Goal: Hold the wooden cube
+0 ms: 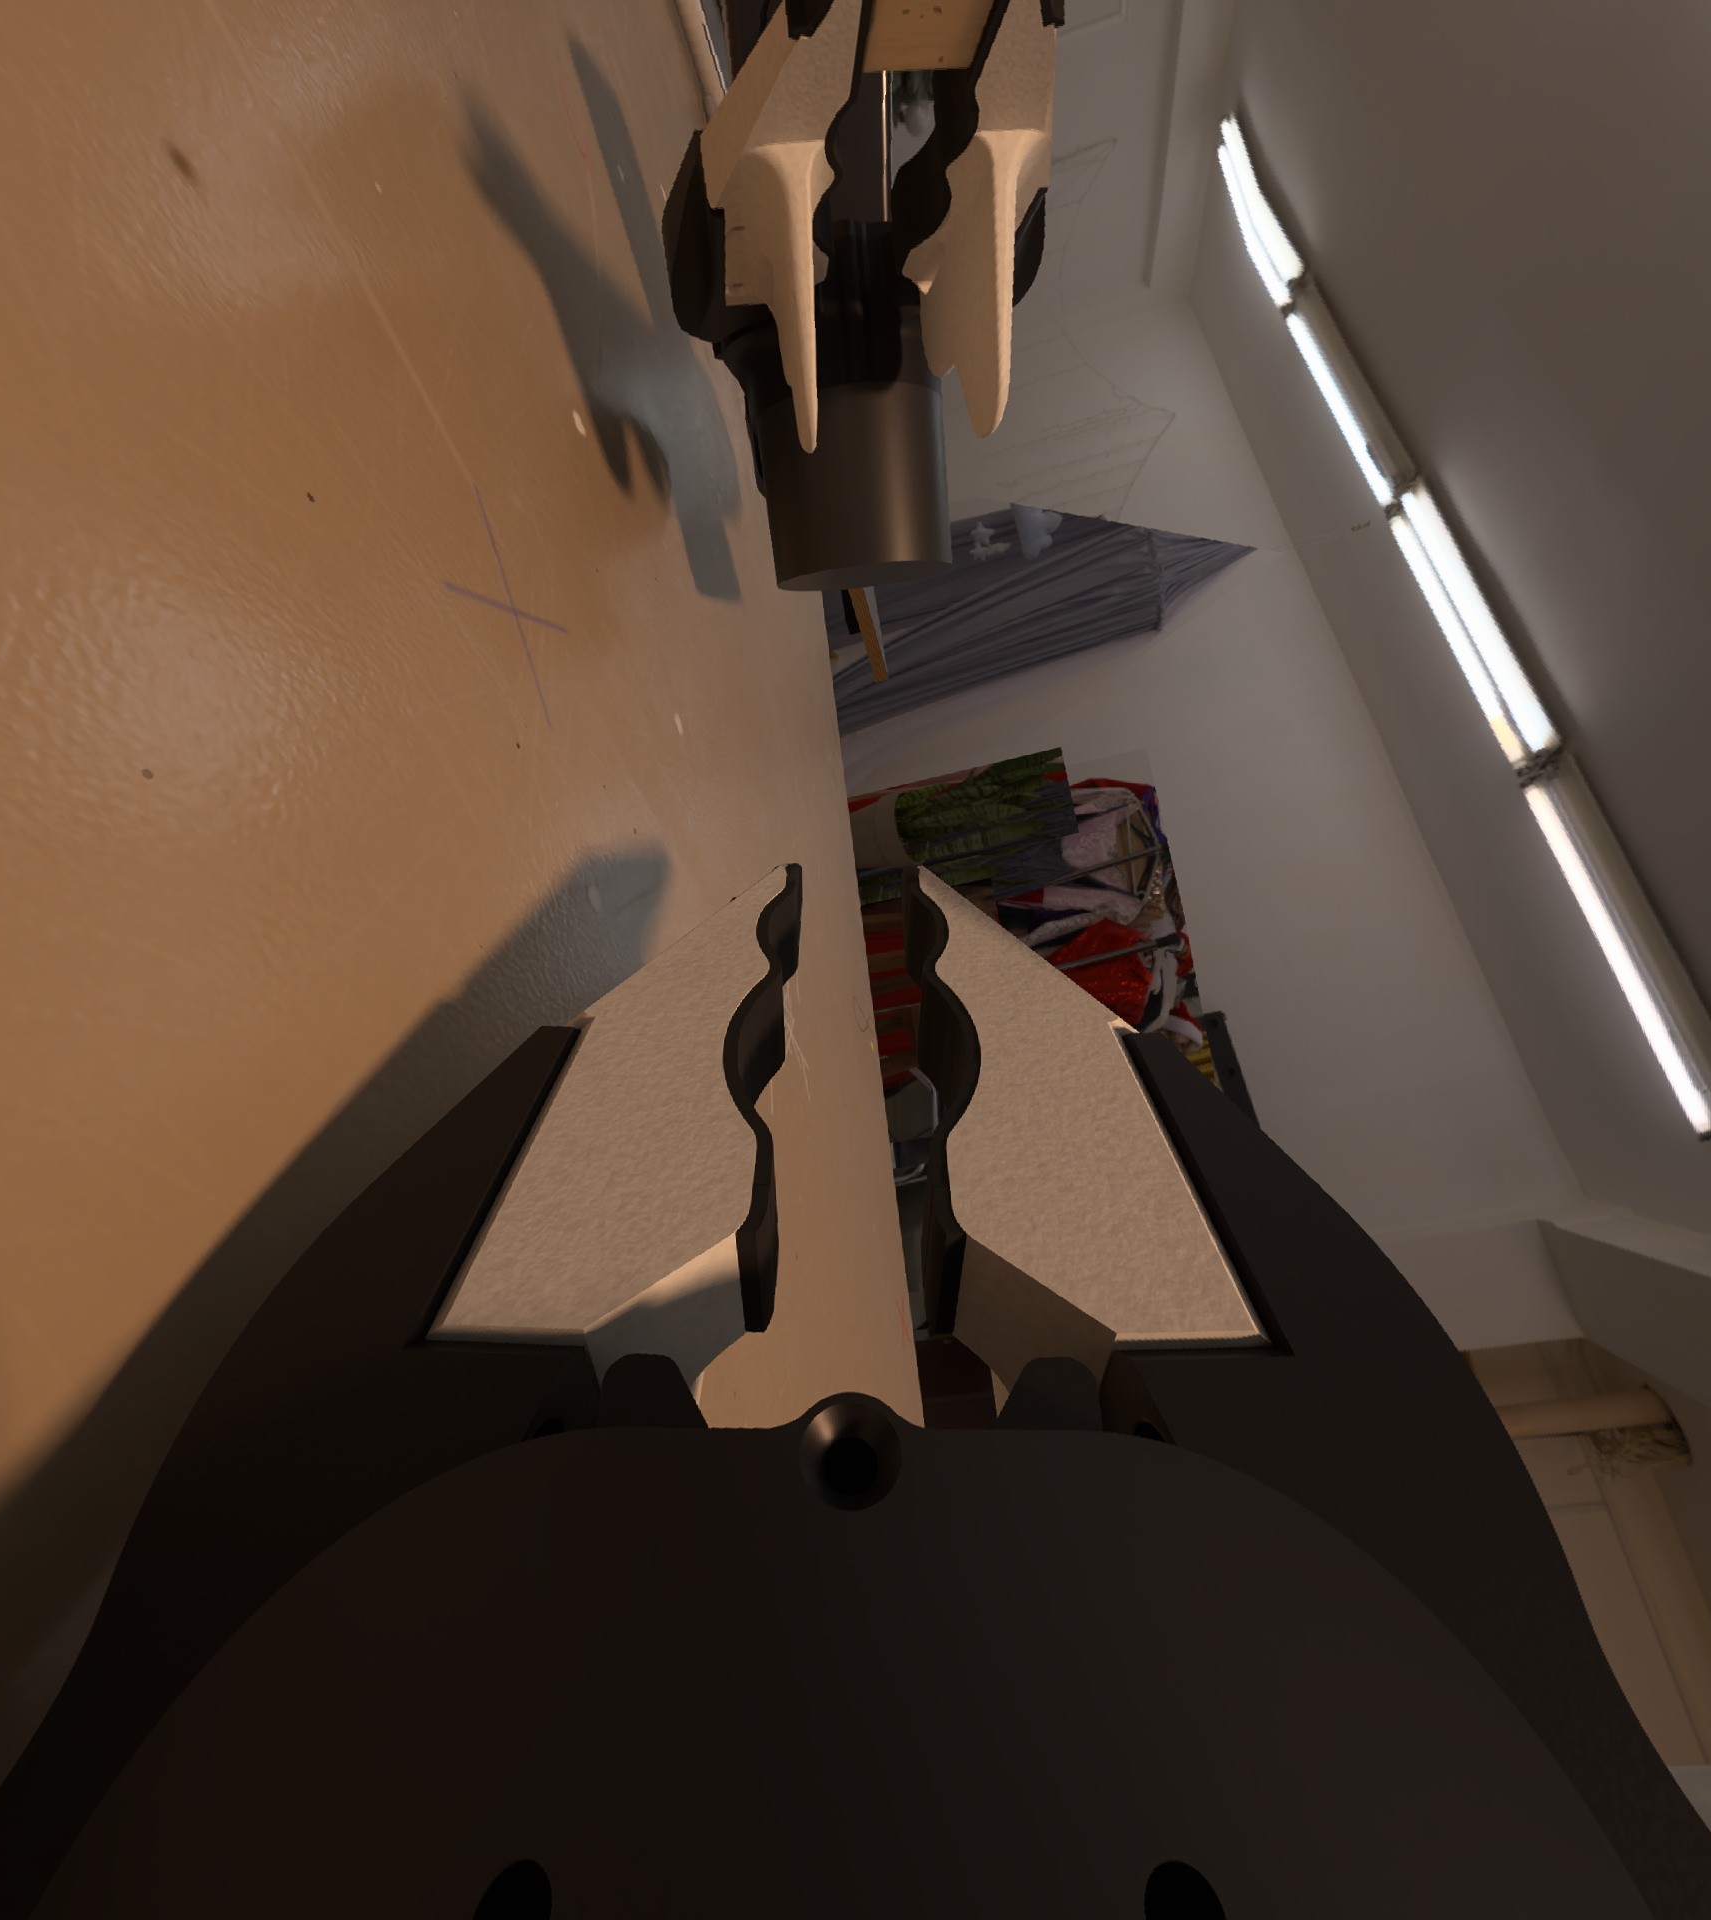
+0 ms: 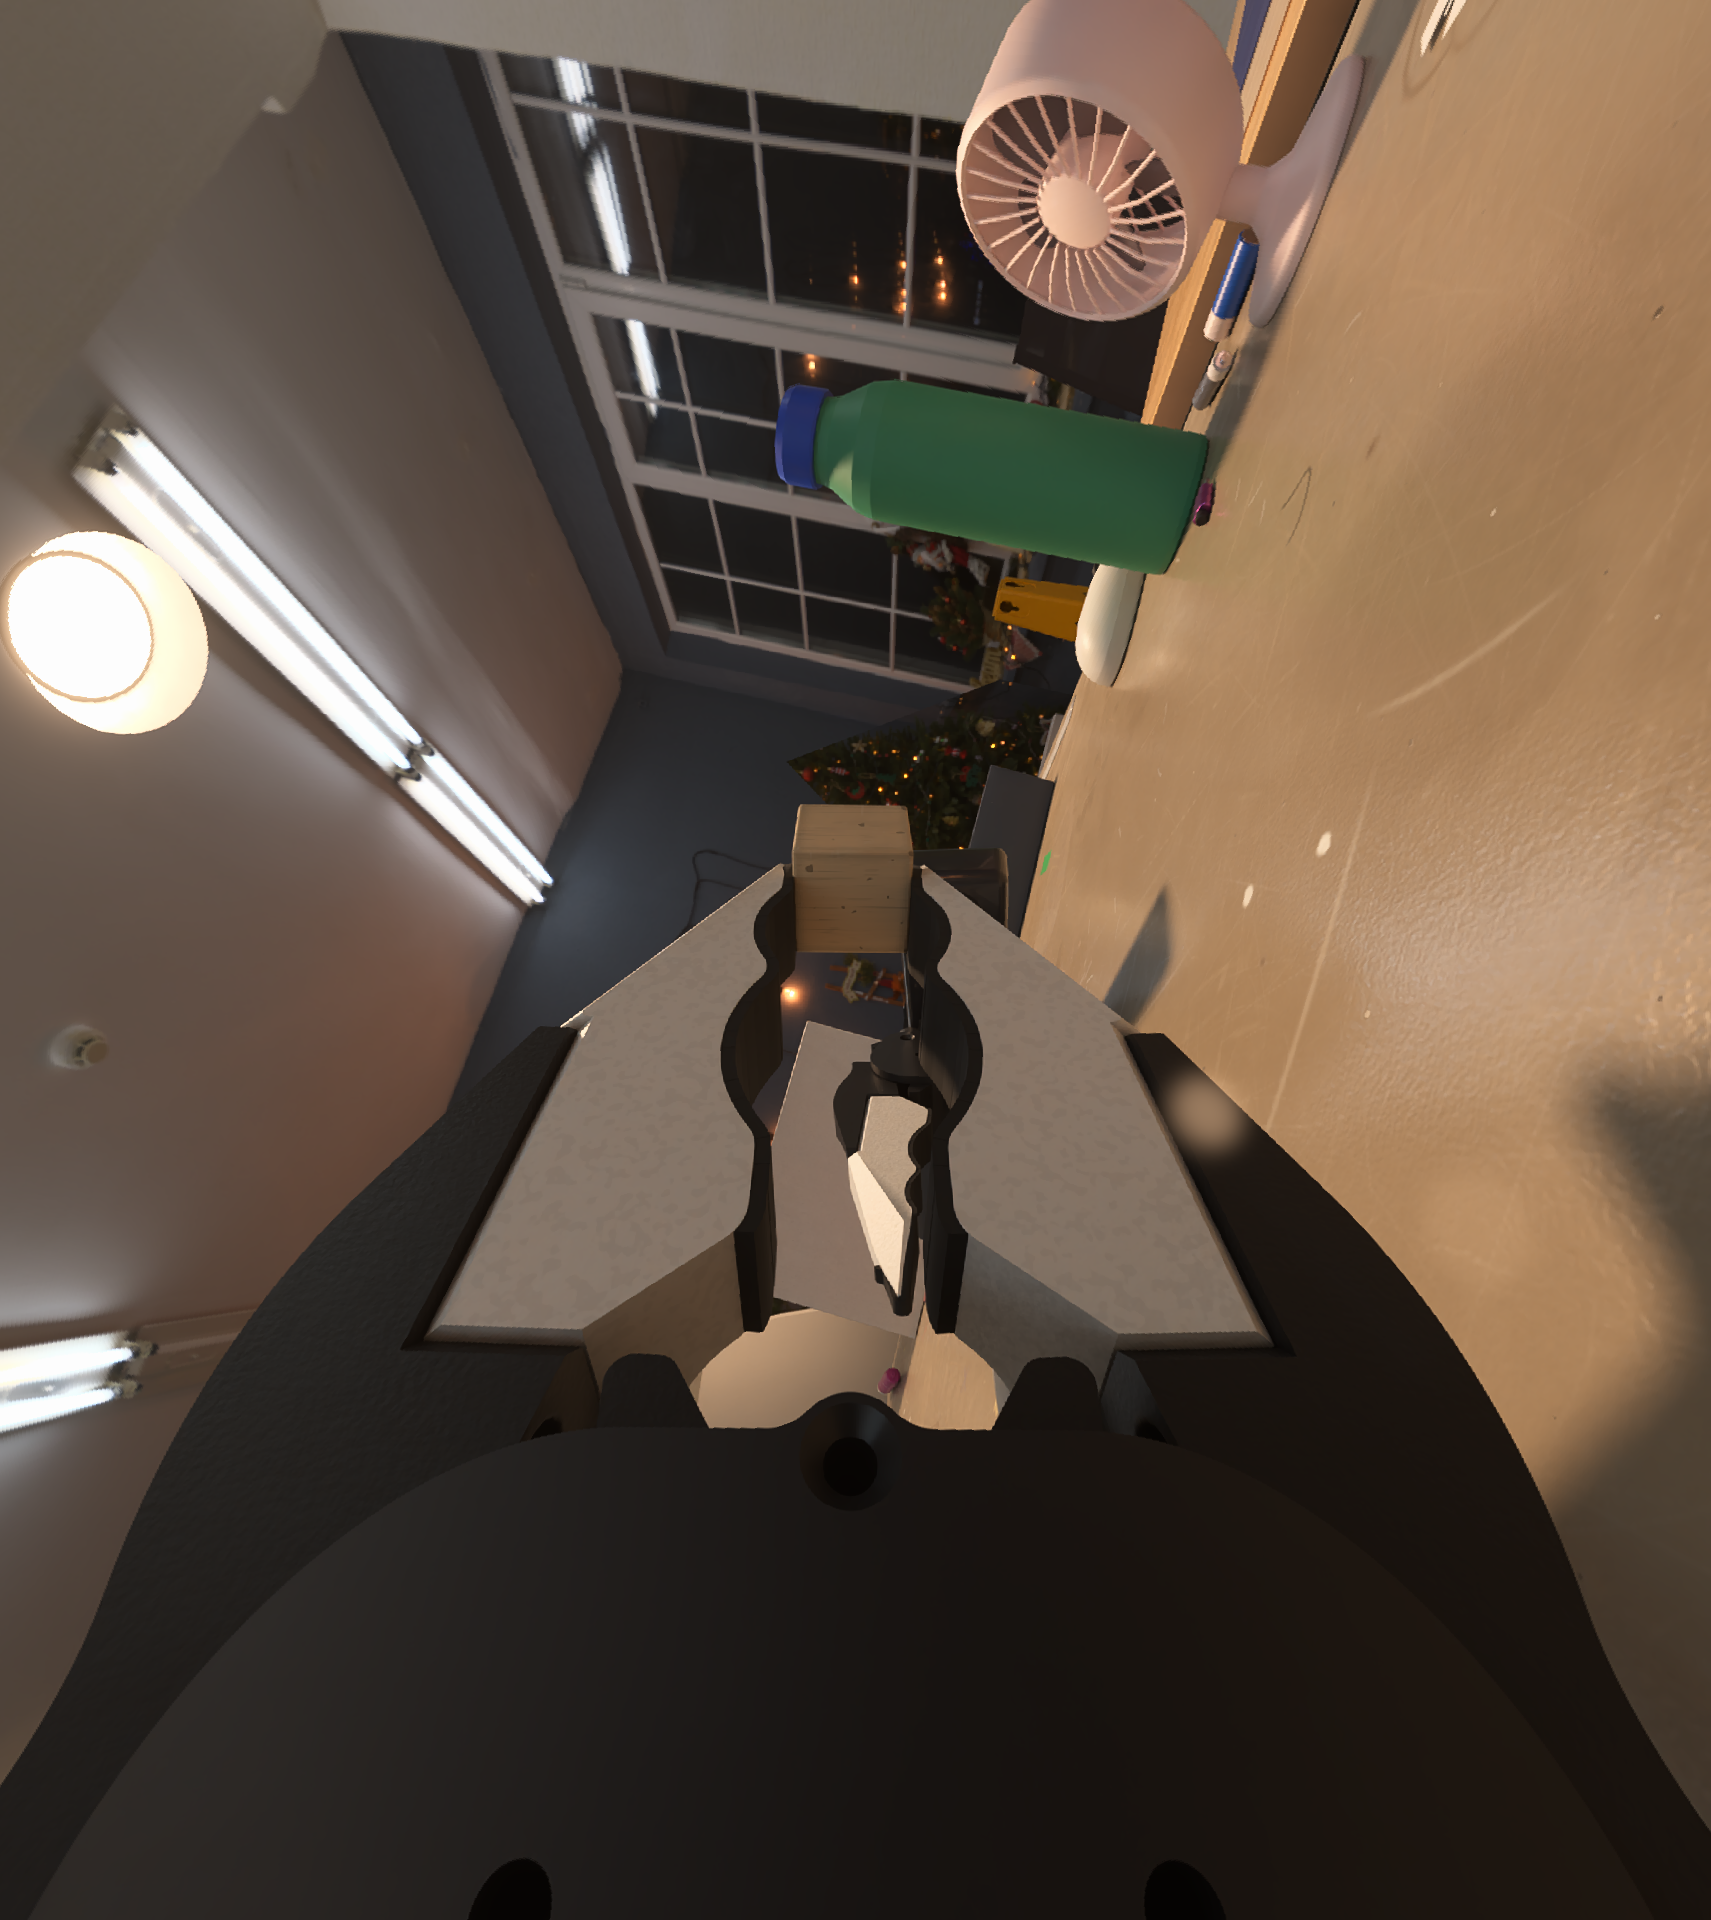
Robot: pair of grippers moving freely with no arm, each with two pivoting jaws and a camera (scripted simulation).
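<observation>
The cube [image 2: 851, 881] is seen pinched at the very tips of the right gripper [image 2: 851, 883], clear of the table [image 2: 1453, 935], which lies off to that gripper's right side in its own view. Contact is on two opposite flat faces; roughly half the cube projects beyond the fingertips, so the hold is shallow. The left gripper [image 1: 856, 883] is seen with a narrow gap between its fingers and nothing in it; the table [image 1: 207, 727] runs along its left side. In the left view the right gripper [image 1: 892, 416] is seen ahead and higher, fingers pointing back toward the camera; a pale wooden piece is visible at the top edge there, probably the cube [image 1: 924, 31], though it is cropped. Handling judged: light, rigid, pale unfinished wood with visible grain, not fragile, moderate friction against the dark pads [image 2: 778, 925]. A firm squeeze should be tolerated without damage. Risk noted: with so little pad overlap, the cube could pivot or slip out forward if tilted or jolted; a deeper seat, with faces square to the pads, would be safer. Beyond the right gripper, well apart from it, a green bottle [image 2: 1007, 473] and a pink fan [image 2: 1090, 177] are seen on the table.
</observation>
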